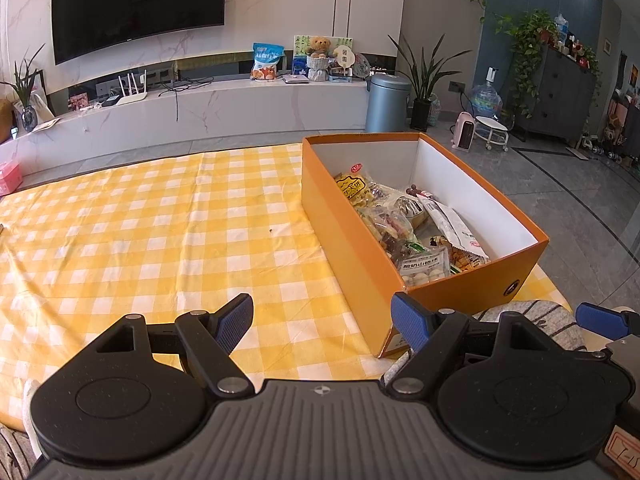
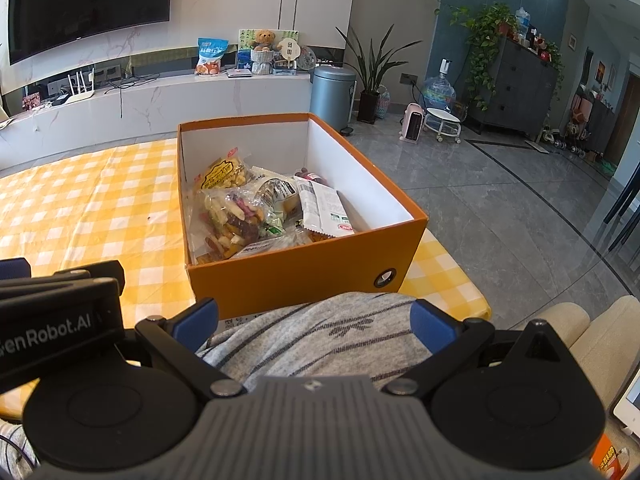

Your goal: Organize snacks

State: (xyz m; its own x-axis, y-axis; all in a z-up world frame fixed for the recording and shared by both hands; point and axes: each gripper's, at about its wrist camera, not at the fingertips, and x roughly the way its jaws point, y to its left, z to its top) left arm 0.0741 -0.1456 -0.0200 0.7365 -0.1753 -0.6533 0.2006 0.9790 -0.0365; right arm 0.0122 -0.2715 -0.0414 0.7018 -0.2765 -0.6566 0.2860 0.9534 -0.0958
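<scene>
Snacks [image 1: 404,220] lie heaped in an orange box [image 1: 352,232] at the right end of the bench [image 1: 140,220], the box's long axis running away from the cameras toward the far wall. Left gripper [image 1: 322,320] hovers low over the yellow checked cloth [image 1: 120,240], jaws spread wide and empty. Right gripper [image 2: 316,318], angled downward, is likewise spread, with grey striped fabric [image 2: 320,336] seen between its fingers. Beyond stand a television [image 1: 136,4] and a grey bin [image 1: 387,102].
</scene>
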